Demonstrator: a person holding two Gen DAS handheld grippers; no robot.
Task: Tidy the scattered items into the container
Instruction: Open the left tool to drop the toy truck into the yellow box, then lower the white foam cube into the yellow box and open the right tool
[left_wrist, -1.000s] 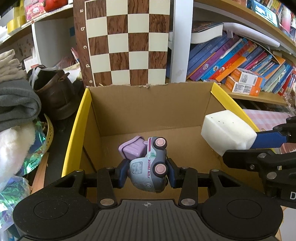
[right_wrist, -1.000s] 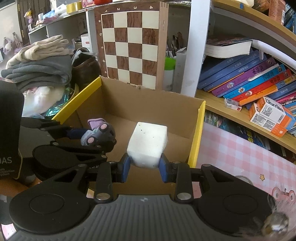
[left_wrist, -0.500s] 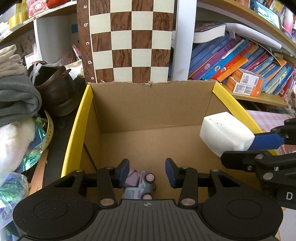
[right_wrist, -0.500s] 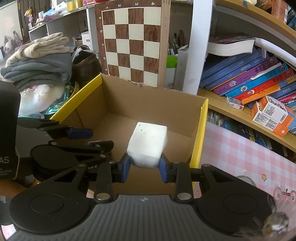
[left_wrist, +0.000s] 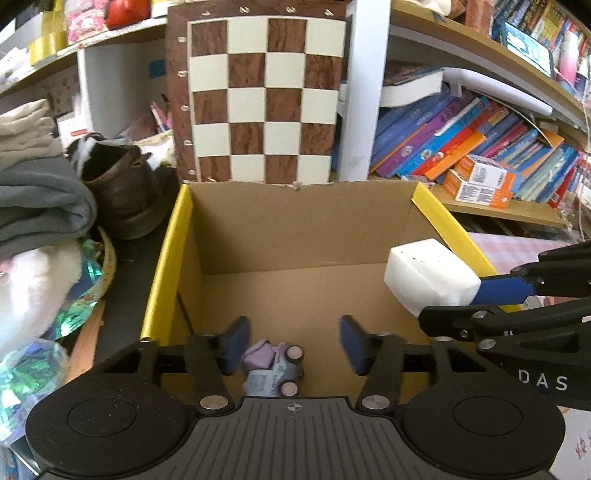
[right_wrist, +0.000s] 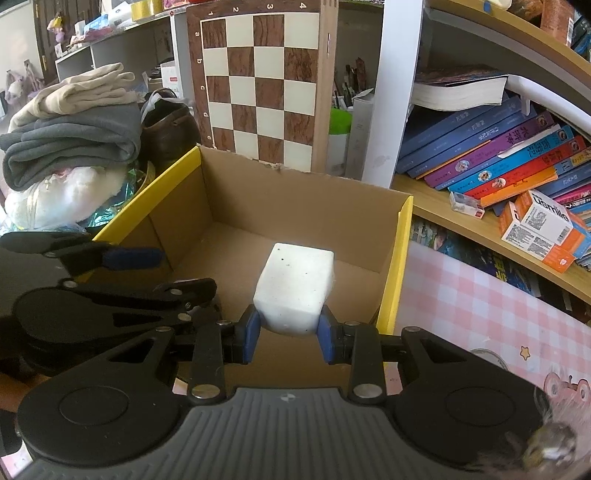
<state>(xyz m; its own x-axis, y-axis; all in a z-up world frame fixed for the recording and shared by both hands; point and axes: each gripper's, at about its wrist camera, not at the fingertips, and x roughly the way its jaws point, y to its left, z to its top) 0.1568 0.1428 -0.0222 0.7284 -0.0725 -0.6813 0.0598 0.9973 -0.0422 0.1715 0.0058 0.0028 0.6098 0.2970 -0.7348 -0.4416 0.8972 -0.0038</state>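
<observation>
A cardboard box with yellow rims (left_wrist: 168, 258) (right_wrist: 397, 258) stands below the shelves. A small blue-grey toy truck with a purple top (left_wrist: 273, 369) lies on the box floor at its near edge. My left gripper (left_wrist: 293, 343) is open and empty above the truck; it also shows in the right wrist view (right_wrist: 147, 269). My right gripper (right_wrist: 290, 334) is shut on a white foam block (right_wrist: 295, 286) and holds it over the box's right side; the block also shows in the left wrist view (left_wrist: 428, 278).
A chessboard (left_wrist: 264, 99) leans behind the box. Folded clothes (left_wrist: 40, 199), a brown shoe (left_wrist: 122, 188) and a white plush (left_wrist: 33, 288) crowd the left. Books (left_wrist: 461, 144) fill the shelf on the right. A pink checked cloth (right_wrist: 480, 306) lies right of the box.
My left gripper opened and let go of the toy truck, which dropped to the box floor. The jaws have spread wider since. My right gripper kept hold of the foam block.
</observation>
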